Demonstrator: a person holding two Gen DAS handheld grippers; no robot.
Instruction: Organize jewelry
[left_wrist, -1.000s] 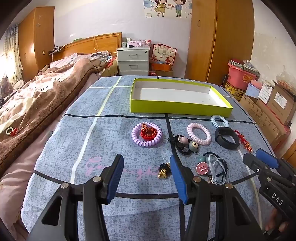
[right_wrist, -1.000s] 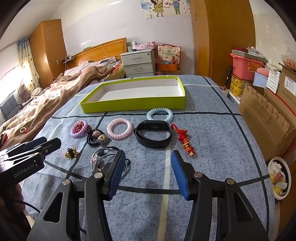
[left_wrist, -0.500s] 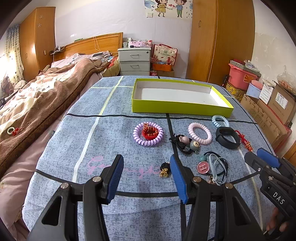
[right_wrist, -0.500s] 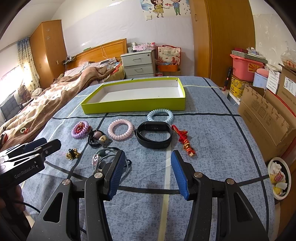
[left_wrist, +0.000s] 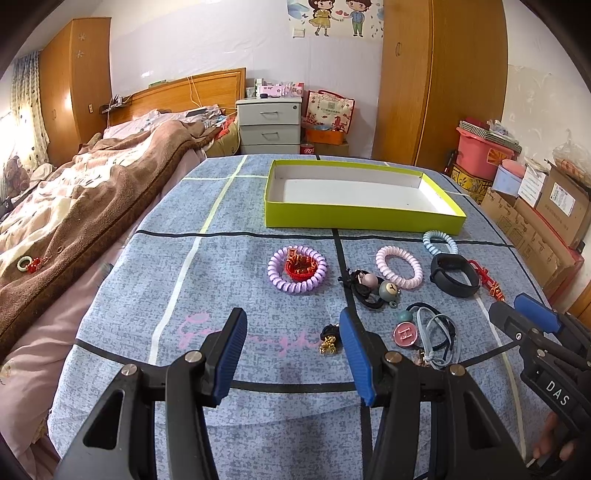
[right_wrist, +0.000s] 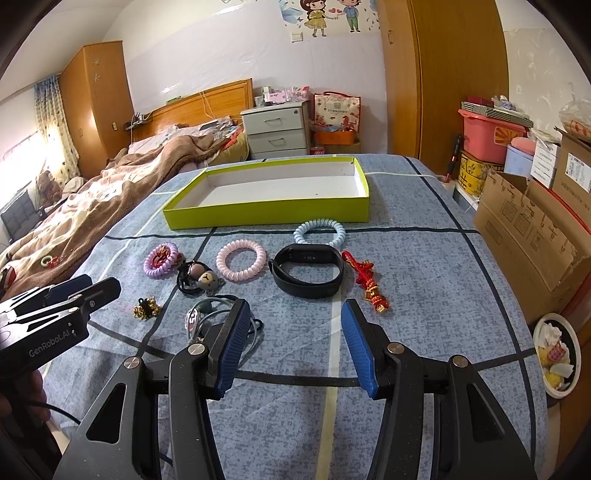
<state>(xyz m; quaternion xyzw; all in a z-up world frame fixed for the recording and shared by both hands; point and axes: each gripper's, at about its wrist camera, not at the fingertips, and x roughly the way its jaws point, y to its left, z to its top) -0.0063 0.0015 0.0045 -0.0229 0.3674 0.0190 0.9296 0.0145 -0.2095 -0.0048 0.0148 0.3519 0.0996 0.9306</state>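
A yellow-green tray (left_wrist: 364, 220) (right_wrist: 266, 218) with a white inside lies empty at the far side of the blue cloth. In front of it lie a purple coil band (left_wrist: 297, 270) (right_wrist: 161, 259) around a red bracelet, a pink coil band (left_wrist: 399, 267) (right_wrist: 241, 260), a light-blue coil band (right_wrist: 320, 231), a black wristband (left_wrist: 454, 275) (right_wrist: 307, 270), a red-and-gold charm (right_wrist: 367, 281), bead hair ties (left_wrist: 373, 290), a gold-bell charm (left_wrist: 330, 339) (right_wrist: 146, 308) and looped hair ties (left_wrist: 430, 334). My left gripper (left_wrist: 291, 325) is open above the cloth near the bell charm. My right gripper (right_wrist: 291, 314) is open just short of the wristband.
A bed with a brown blanket (left_wrist: 74, 206) runs along the left. Cardboard boxes (right_wrist: 532, 236) and a red bin (right_wrist: 487, 129) stand on the right. A bowl of scraps (right_wrist: 556, 354) sits low at the right. A grey drawer unit (left_wrist: 269, 123) and wardrobes stand behind.
Both views have shifted only slightly; the jewelry lies where it was and both grippers remain open.
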